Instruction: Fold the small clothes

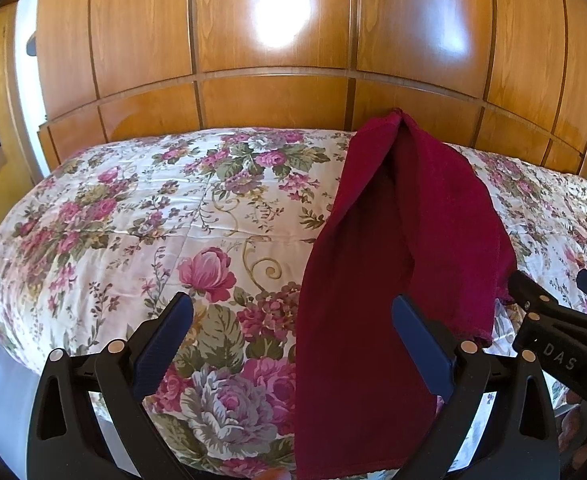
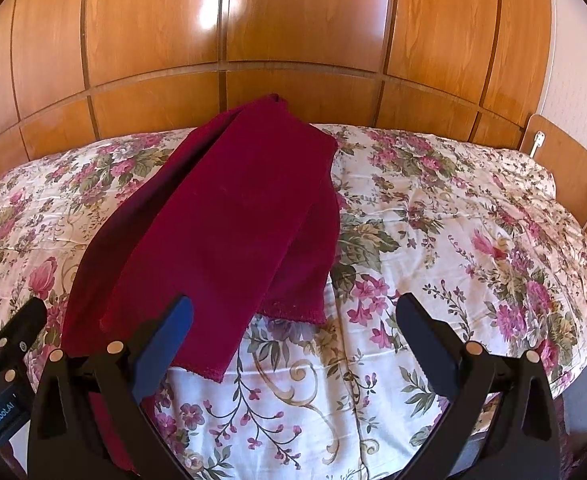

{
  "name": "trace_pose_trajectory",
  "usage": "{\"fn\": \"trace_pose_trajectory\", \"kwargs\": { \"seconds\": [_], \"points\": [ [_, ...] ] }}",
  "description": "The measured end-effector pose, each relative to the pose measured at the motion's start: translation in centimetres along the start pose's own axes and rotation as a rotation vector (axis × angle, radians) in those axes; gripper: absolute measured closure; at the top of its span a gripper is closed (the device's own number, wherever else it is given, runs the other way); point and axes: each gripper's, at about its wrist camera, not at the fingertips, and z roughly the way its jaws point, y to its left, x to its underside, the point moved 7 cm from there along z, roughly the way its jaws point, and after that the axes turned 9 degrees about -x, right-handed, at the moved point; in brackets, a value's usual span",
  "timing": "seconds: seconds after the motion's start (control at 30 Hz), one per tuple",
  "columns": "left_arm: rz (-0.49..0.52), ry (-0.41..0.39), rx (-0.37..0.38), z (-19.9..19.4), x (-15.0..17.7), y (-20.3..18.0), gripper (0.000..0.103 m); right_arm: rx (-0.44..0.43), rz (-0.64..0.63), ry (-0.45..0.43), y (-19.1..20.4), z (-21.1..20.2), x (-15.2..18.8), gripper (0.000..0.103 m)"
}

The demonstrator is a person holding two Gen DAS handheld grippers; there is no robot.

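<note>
Red cloth (image 1: 377, 280) near end cut off, bedspread (image 1: 133, 220).

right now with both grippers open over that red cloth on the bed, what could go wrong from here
1. The dark red cloth lies in a long uneven fold, its near hems staggered; pinching there may catch only one layer and skew the fold.
2. It hangs over the near edge of the floral bedspread, so a tug could slide it off.
3. The left gripper and right gripper are close together, both open; reaching for the same corner, they might collide.
</note>
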Motion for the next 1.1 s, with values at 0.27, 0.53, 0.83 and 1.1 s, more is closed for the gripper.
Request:
{"fn": "trace_pose_trajectory", "kwargs": {
  "seconds": [0.27, 0.53, 0.83, 1.1],
  "points": [
    [-0.002, -0.003, -0.002, -0.08, -0.02, 0.09, 0.004, -0.005, 0.000, 0.000, 0.07, -0.13, 0.10, 0.002],
    [-0.001, -0.009, -0.002, -0.25, -0.10, 0.11, 0.004, -0.009, 0.004, -0.002, 0.09, -0.31, 0.09, 0.002],
    [-0.003, -0.010, -0.003, -0.38, -0.23, 0.24, 0.004, -0.011, 0.007, -0.001, 0.04, -0.35, 0.19, 0.002],
    [0.004, 0.005, 0.004, -0.01, 0.01, 0.23, 0.004, -0.020, 0.017, 0.007, -0.06, -0.09, 0.36, 0.002]
  ]
}}
